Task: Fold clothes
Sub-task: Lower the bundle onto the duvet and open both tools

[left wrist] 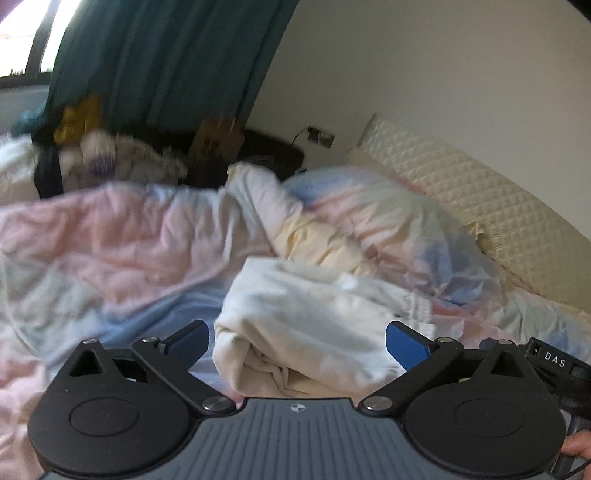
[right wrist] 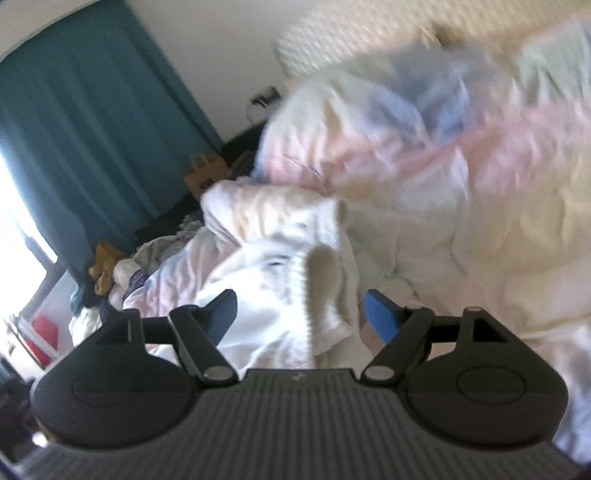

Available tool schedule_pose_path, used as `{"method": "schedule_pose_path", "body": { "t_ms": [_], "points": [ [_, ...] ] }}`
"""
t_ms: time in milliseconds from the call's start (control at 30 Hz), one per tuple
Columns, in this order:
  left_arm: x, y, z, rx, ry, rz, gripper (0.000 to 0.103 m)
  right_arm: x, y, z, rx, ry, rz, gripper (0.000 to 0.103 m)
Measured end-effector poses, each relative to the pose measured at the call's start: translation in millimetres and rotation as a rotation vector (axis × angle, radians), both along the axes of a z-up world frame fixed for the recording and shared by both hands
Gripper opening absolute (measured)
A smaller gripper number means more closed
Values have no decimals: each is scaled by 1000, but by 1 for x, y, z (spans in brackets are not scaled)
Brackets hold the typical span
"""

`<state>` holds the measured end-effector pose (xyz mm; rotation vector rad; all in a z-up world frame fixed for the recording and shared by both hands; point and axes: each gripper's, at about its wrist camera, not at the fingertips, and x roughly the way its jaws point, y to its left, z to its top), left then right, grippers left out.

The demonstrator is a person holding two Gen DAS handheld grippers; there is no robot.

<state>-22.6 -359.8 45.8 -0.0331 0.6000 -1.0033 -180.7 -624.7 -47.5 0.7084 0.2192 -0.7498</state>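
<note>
White folded garment [left wrist: 310, 332] rests on the bed's pastel duvet [left wrist: 110, 236] at twelve o'clock of the left hand-held gripper [left wrist: 297, 341], both it and the right hand-held gripper [right wrist: 297, 314] spread wide and empty; soft bedding might let the folds slump.

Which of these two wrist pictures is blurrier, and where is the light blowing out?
Right wrist view: blurrier, with the pastel pink-and-blue duvet and the white cotton garment smeared by motion; the window at the left edge is blown out white. Left wrist view: sharper on the white garment, soft on the clutter by the teal curtain; window glare top left; fisheye bends the wall edge.
</note>
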Motion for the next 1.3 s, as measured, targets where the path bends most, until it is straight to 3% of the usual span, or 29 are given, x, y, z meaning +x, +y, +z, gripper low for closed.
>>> {"method": "schedule_pose_path", "body": {
  "t_ms": [233, 333, 500, 700, 900, 1033, 1300],
  "points": [
    [-56, 52, 47, 10, -114, 23, 103, -18, 68, 47, -156, 22, 96, 82],
    [-75, 71, 56, 50, -142, 35, 103, -22, 96, 60, -214, 56, 113, 82],
    [-97, 109, 64, 31, -150, 51, 103, -29, 142, 71, -320, 113, 133, 84],
    [-122, 142, 62, 41, -221, 61, 103, -32, 180, 62, -362, 140, 115, 86],
    [-131, 159, 51, 33, -295, 58, 103, -24, 191, 50, -371, 186, 111, 86],
    [-123, 160, 51, 4, -273, 86, 103, -21, 194, 47, -411, 209, 98, 89],
    [-115, 144, 39, 50, -277, 86, 103, -14, 190, 42, -427, 235, 109, 89]
  ]
}}
